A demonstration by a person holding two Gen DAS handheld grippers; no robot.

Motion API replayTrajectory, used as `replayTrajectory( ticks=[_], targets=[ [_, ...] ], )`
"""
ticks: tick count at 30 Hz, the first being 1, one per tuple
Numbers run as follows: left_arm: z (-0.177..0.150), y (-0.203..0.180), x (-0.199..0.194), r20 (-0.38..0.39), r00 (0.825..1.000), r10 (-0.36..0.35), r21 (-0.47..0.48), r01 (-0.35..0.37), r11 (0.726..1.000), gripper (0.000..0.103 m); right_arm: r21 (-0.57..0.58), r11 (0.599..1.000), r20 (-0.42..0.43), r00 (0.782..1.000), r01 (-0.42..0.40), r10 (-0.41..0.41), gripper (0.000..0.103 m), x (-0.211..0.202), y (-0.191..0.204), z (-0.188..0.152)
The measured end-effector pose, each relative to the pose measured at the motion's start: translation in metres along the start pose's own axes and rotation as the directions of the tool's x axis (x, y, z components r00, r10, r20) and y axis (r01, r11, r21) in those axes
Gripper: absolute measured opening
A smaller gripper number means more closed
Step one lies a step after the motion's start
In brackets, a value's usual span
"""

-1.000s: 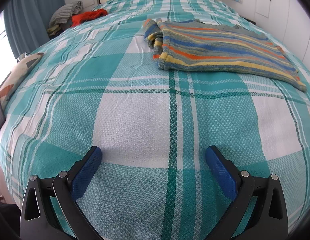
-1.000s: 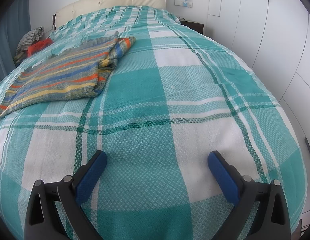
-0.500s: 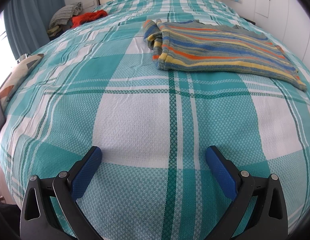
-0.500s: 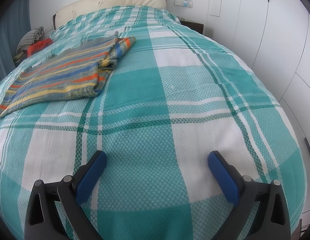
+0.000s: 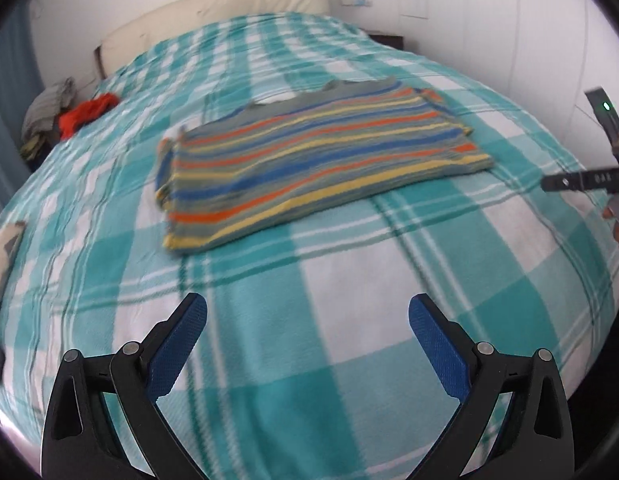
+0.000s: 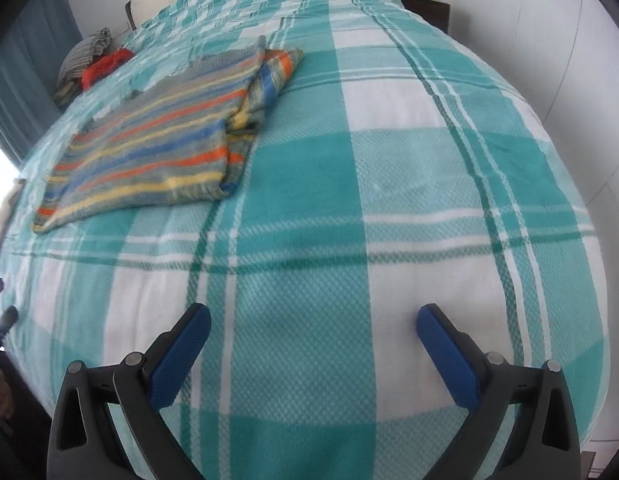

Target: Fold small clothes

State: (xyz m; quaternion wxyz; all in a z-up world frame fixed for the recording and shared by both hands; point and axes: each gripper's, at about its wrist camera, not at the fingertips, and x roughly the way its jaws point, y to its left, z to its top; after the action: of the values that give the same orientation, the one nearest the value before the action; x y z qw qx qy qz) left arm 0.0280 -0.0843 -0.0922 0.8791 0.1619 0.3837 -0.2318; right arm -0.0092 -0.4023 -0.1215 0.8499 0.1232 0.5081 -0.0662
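Both cameras have swung since a second ago: in the left wrist view the striped sweater [image 5: 309, 160] has slid from the two o'clock corner toward the centre, and in the right wrist view it is now sitting larger at ten o'clock.

Filling almost everything is the bed's teal-and-white plaid blanket [image 5: 349, 280], which is spreading under both tools and running up to a cream headboard [image 5: 213, 12] at twelve o'clock. White wardrobe doors [image 6: 569, 60] are standing along the three o'clock side.

Lying flat on the blanket is the sweater [image 6: 149, 152], its sleeves folded in, well apart from both tools. A small pile of grey and orange clothes [image 5: 69, 116] is resting at nine to ten o'clock, beside the bed's far corner.

Hovering at six o'clock, the left gripper [image 5: 307, 324] is holding its blue-padded fingers spread wide with nothing between them. Likewise the right gripper [image 6: 313, 328] is gaping wide and gripping nothing. At three o'clock in the left view, a dark piece with a green light is showing, probably part of the right tool [image 5: 597, 180], though the edge is too distorted to be sure.
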Motion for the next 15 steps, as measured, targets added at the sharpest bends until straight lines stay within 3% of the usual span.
replayTrajectory(
  ticks=[4,5,8,11,12,15],
  targets=[
    [0.059,-0.065,0.050,0.012,0.992,-0.126,0.137,0.123,0.983,0.101,0.040,0.990,0.010,0.991,-0.134,0.134,0.101,-0.005,-0.013,0.060],
    [0.070,-0.081,0.063,0.008,0.991,-0.135,0.172,0.132,0.976,0.100,0.052,0.982,0.003,0.984,-0.179,0.179,0.101,-0.002,-0.014,0.075],
    [0.097,-0.121,0.108,-0.040,0.990,-0.134,0.253,0.140,0.957,0.083,0.085,0.960,-0.029,0.962,-0.268,0.271,0.097,0.021,-0.020,0.117],
    [0.105,-0.142,0.135,-0.052,0.992,-0.118,0.286,0.128,0.950,0.080,0.107,0.936,-0.077,0.935,-0.336,0.345,0.082,0.054,-0.019,0.150],
    [0.106,-0.143,0.138,-0.042,0.991,-0.130,0.274,0.136,0.952,0.073,0.112,0.929,-0.095,0.927,-0.353,0.364,0.079,0.067,-0.019,0.159],
    [0.110,-0.144,0.138,-0.027,0.991,-0.132,0.253,0.135,0.958,0.006,0.120,0.919,-0.125,0.913,-0.375,0.389,0.078,0.103,-0.012,0.179]
  ],
)
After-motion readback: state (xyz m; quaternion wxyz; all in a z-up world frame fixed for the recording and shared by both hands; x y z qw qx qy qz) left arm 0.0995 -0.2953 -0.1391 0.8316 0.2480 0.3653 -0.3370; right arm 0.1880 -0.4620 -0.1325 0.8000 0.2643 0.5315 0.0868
